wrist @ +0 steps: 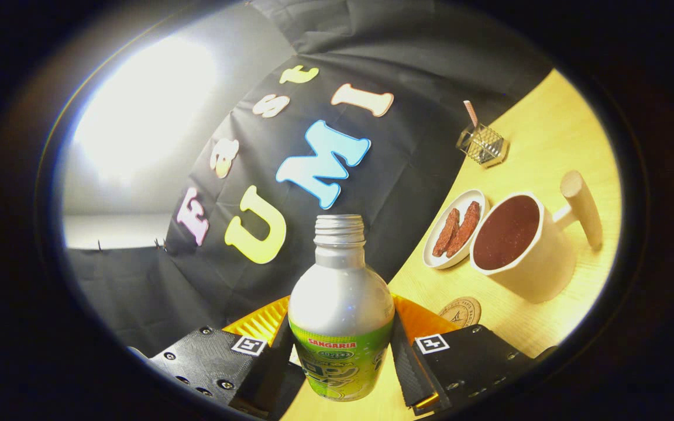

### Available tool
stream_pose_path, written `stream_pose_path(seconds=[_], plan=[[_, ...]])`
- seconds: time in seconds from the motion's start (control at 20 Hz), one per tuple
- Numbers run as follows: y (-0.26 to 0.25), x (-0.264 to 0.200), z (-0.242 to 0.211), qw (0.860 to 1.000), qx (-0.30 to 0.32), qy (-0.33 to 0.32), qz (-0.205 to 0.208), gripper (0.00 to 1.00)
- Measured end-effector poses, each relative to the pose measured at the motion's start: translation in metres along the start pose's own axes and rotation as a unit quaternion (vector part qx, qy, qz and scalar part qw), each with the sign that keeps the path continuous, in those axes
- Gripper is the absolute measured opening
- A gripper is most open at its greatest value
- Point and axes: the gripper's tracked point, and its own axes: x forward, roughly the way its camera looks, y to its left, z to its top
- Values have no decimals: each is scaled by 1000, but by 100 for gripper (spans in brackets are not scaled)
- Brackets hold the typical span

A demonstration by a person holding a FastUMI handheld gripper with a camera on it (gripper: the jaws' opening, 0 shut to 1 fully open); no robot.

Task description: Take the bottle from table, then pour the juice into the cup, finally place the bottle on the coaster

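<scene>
We hold the bottle tight between both fingers of the gripper, up off the table. The cup looks full, so we tip back slowly. The coaster lies just beside the cup, near the bottle.

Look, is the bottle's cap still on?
No, the bottle, held between the tool's fingers, has a bare threaded neck with an open mouth and no cap on top.

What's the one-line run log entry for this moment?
hand-held gripper: shut on bottle | bottle: uncapped, lifted, tilted relative to table | cup: already holds dark liquid | coaster: bare
</scene>
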Motion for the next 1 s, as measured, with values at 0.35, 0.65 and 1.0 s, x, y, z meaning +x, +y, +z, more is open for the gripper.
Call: stream_pose_path(seconds=[0.35,0.65,1.0], plan=[[-9,-4,13,997,66,-28,2,77],[-4,3,9,993,111,-27,12,77],[1,10,6,981,188,-29,39,77]])
